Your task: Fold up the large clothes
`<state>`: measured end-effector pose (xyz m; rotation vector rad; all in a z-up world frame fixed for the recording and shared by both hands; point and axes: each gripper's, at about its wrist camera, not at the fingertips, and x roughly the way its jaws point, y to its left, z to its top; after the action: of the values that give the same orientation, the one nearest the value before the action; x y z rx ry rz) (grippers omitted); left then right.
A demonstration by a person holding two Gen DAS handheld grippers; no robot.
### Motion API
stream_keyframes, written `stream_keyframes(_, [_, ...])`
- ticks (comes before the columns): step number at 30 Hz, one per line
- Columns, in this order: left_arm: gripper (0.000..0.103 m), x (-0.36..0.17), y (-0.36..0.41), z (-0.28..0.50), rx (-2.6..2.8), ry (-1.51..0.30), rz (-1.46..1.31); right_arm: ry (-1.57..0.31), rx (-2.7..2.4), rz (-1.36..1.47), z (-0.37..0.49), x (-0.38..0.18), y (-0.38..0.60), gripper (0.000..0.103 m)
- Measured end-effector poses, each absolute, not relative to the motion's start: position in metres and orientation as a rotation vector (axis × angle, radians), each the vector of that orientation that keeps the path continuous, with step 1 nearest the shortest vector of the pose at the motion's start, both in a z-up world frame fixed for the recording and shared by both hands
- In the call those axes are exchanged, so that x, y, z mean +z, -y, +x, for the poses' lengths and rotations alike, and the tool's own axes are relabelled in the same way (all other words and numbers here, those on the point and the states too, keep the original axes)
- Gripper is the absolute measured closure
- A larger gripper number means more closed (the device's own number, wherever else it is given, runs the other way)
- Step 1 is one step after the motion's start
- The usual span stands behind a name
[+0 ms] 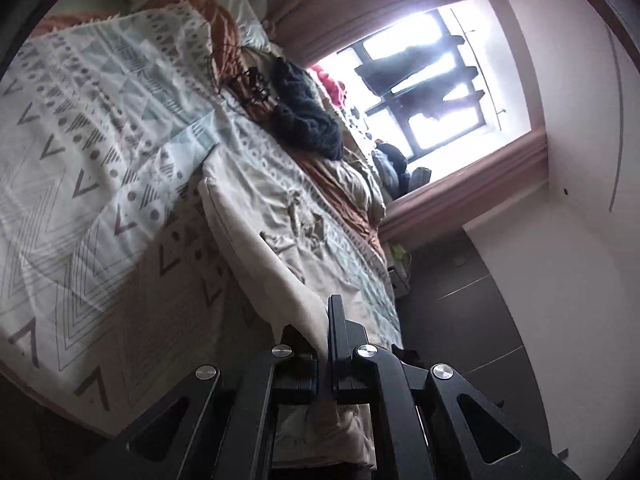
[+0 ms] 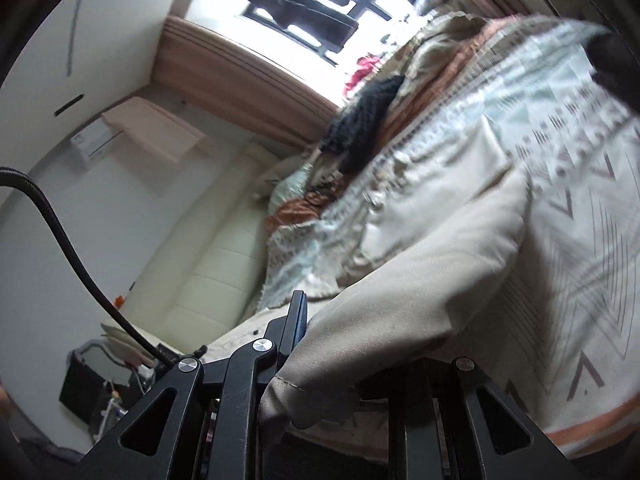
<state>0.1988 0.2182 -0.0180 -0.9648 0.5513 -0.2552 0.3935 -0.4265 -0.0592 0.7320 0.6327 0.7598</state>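
A large beige garment [image 1: 256, 240] lies stretched over a bed, one edge raised off it. My left gripper [image 1: 320, 332] is shut on a thin edge of the cloth, and the fabric hangs down between its black fingers [image 1: 335, 320]. In the right wrist view the same beige garment [image 2: 420, 272] drapes over my right gripper [image 2: 360, 344], which is shut on a thick bunched fold. Only its left finger [image 2: 298, 320] shows; the cloth covers the other one.
A bedspread with grey and teal triangles [image 1: 80, 160] [image 2: 580, 200] covers the bed. A dark knitted item [image 1: 304, 112] [image 2: 360, 120] and orange fabric [image 1: 224, 28] lie towards the bright window [image 1: 420, 80]. A cream padded headboard [image 2: 212, 264], a black cable [image 2: 60, 232] and a dark bin [image 2: 88, 380] are on the right gripper's left.
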Motion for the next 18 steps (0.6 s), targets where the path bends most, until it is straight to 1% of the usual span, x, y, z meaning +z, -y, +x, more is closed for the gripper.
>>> stream_keyframes(7, [0.1,0.051,-0.216,0.174,-0.301,-0.432,-0.907,-0.477,0.815,0.655,0.38,0.011,0.424,0.083])
stream_keyframes(11, [0.1,0.077,-0.217,0.155,-0.295,-0.374,-0.9,-0.396,0.857,0.634,0.367,0.037,0.426,0.083])
stream_keyframes(14, [0.1,0.08,-0.22,0.147,-0.283,-0.36,-0.898,-0.353,0.874,0.62,0.36,0.046,0.426,0.083])
stream_keyframes(18, [0.1,0.069,-0.225,0.155,-0.248,-0.39,-0.905,-0.375,0.864,0.61,0.366,0.038,0.423,0.083])
